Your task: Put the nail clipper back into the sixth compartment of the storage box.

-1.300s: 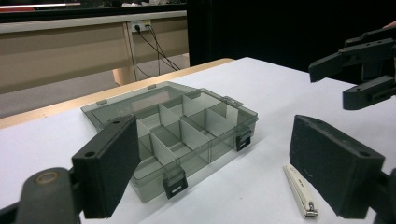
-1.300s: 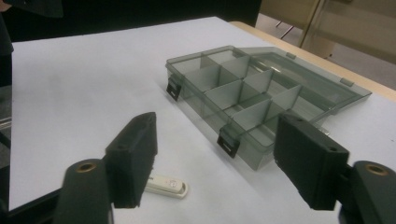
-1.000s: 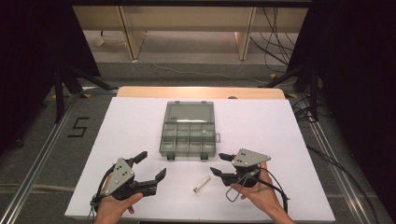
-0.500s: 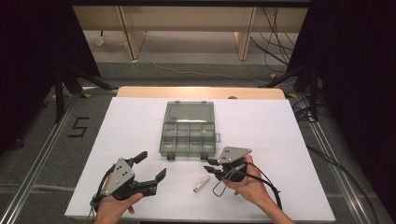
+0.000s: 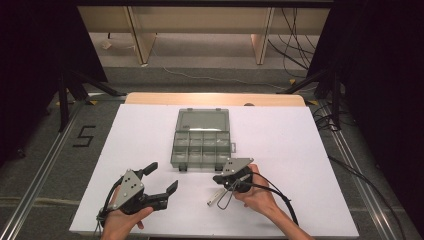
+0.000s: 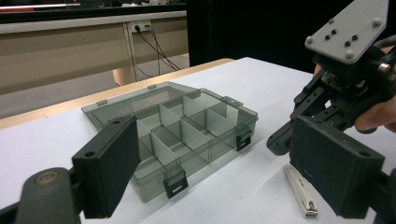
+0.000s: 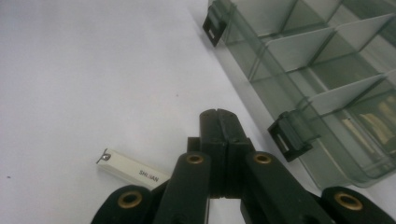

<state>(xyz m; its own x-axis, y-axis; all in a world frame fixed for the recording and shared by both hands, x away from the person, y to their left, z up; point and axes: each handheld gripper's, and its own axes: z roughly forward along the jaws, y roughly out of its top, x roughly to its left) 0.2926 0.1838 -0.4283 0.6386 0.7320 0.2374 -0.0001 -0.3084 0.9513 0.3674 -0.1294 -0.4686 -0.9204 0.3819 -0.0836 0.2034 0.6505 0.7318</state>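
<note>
A smoky clear compartment box lies open in the middle of the white table, lid laid back. A small white nail clipper lies on the table in front of it. My right gripper hovers just above the clipper and beside the box's front right corner. Its jaws have just been closing and now meet with nothing between them. The clipper lies to the left below them. My left gripper rests at the front left, open and empty. Between its spread jaws I see the box and the clipper.
The white table top ends in a wooden strip at the far edge. Two black latches hang on the box's front wall. A right-hand compartment holds pale small items. Cables trail from both grippers.
My right gripper has moved left and down toward the clipper and the box's front, and its jaws have gone from open to shut. The left gripper has stayed put.
</note>
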